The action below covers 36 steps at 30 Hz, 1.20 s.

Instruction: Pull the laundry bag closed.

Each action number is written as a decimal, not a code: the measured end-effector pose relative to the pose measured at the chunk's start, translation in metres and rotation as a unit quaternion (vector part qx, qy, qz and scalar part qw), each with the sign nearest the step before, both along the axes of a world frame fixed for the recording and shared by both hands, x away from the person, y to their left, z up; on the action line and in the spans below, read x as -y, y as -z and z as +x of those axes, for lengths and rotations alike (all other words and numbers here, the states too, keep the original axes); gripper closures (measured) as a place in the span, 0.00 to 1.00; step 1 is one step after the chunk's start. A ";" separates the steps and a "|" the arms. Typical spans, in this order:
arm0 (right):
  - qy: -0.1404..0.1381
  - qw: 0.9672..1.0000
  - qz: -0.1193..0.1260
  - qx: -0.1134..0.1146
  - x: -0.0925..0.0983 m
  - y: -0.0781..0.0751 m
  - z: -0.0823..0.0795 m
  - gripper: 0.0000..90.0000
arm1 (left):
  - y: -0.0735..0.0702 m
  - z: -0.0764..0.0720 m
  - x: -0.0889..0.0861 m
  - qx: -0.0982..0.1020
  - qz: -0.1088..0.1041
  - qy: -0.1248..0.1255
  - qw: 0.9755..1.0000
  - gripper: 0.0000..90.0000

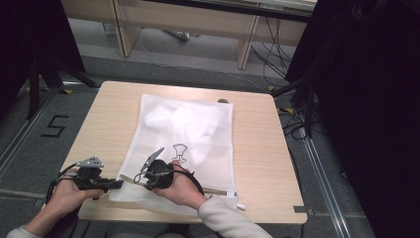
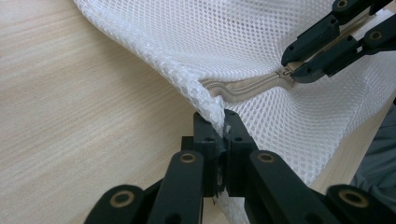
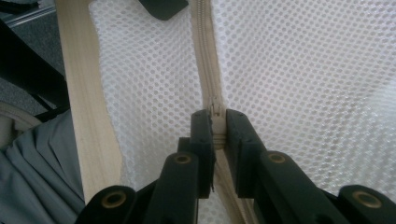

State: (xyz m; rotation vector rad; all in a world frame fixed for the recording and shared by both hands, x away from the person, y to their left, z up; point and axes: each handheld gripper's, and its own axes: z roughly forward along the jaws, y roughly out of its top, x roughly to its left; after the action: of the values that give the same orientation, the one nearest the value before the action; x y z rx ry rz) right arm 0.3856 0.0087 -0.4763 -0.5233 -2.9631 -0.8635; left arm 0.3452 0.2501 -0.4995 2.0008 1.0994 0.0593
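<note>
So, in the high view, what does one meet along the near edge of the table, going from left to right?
Left gripper shut on the mesh bag's corner → right gripper on the beige zipper → white end tab → bare table.

The bag (image 1: 185,144) is white open-weave mesh cloth, soft and matt, with a beige woven zipper tape (image 3: 205,60) along one edge. The table (image 1: 257,148) is pale wood-grain laminate, smooth with a faint sheen. Both grippers, left (image 2: 219,135) and right (image 3: 217,135), are matt black plastic with brass-coloured metal rivets.
</note>
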 end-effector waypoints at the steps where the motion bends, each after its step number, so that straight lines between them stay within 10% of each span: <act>1: 0.003 1.000 -0.001 0.000 0.001 -0.001 0.000 0.91 | -0.001 0.000 0.000 -0.003 0.004 0.001 1.000 0.95; 36: 0.000 1.000 -0.018 -0.006 0.010 -0.001 -0.002 0.91 | 0.000 0.000 -0.001 -0.009 0.011 0.005 1.000 0.95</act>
State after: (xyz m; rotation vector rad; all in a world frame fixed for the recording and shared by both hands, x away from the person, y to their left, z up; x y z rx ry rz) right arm 0.3832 -0.0014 -0.4750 -0.5278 -2.9721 -0.8060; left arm 0.3453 0.2506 -0.4993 2.0297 1.1052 0.0487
